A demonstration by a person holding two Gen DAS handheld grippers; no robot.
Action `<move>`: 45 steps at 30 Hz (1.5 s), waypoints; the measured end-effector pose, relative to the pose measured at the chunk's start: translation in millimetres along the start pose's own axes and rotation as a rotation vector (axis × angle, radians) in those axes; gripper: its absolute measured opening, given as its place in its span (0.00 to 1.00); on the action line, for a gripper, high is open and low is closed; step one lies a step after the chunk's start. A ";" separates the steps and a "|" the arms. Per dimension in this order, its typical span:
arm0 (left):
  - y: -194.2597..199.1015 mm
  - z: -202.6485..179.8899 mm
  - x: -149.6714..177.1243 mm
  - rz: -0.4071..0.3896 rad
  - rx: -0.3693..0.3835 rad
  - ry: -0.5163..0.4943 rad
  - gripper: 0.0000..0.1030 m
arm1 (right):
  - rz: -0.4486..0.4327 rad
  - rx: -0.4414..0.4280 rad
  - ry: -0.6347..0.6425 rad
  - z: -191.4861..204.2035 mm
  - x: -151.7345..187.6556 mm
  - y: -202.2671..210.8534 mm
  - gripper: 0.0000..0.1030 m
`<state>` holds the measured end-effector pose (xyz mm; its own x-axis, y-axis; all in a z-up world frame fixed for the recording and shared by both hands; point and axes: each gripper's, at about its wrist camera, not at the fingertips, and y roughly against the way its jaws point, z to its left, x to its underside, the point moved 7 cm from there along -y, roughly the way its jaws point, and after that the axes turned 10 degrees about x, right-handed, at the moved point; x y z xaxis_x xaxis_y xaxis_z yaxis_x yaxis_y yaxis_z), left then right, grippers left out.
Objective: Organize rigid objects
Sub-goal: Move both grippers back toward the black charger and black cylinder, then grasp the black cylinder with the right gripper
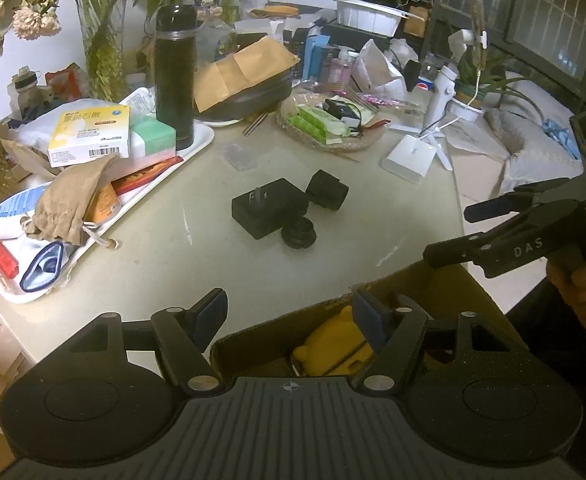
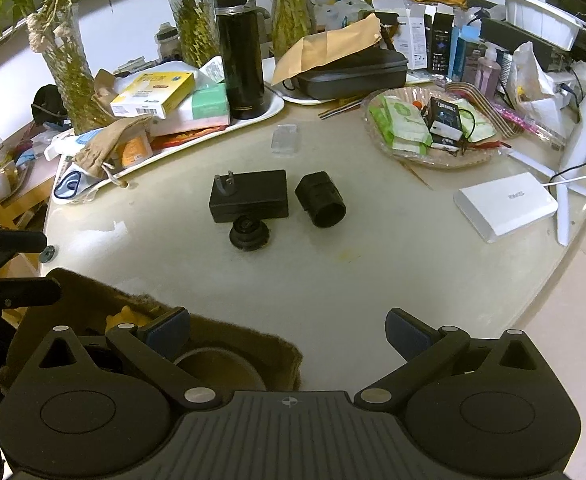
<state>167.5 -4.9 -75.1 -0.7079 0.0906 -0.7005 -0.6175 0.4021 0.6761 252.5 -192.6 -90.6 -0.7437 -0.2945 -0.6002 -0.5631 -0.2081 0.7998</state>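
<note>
Three black objects lie close together mid-table: a plug adapter [image 1: 269,206] [image 2: 249,195] with prongs up, a short tube [image 1: 327,189] [image 2: 320,199], and a small round lens part [image 1: 298,235] [image 2: 249,233] touching the adapter. A brown box [image 1: 409,292] [image 2: 221,332] at the near table edge holds a yellow toy [image 1: 335,346] and a tape roll [image 2: 217,368]. My left gripper [image 1: 289,316] is open and empty over the box's left rim. My right gripper [image 2: 287,334] [image 1: 451,236] is open and empty, beside the box's right side.
A white tray [image 1: 197,142] at the left holds a black flask [image 1: 175,76], boxes and a pouch. A wicker plate [image 2: 433,158] of packets and a white power bank [image 2: 505,208] lie at the right. A clear plastic piece [image 2: 286,140] lies behind the black objects.
</note>
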 end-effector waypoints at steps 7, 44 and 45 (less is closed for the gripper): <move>-4.5 6.4 -8.7 -0.014 0.005 0.013 0.67 | -0.003 -0.005 -0.007 -3.8 -12.4 -14.1 1.00; -55.9 64.3 -54.7 -0.054 -0.014 0.017 0.67 | -0.094 0.142 0.355 14.4 -53.5 -122.1 0.82; -57.0 65.6 -55.1 -0.053 -0.019 0.010 0.67 | -0.102 0.152 0.373 15.3 -54.0 -124.7 0.80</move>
<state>264.1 26.9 -90.1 -0.6772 0.0599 -0.7333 -0.6609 0.3886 0.6421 357.4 -136.5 -158.2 -0.5155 -0.6031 -0.6087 -0.6944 -0.1222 0.7091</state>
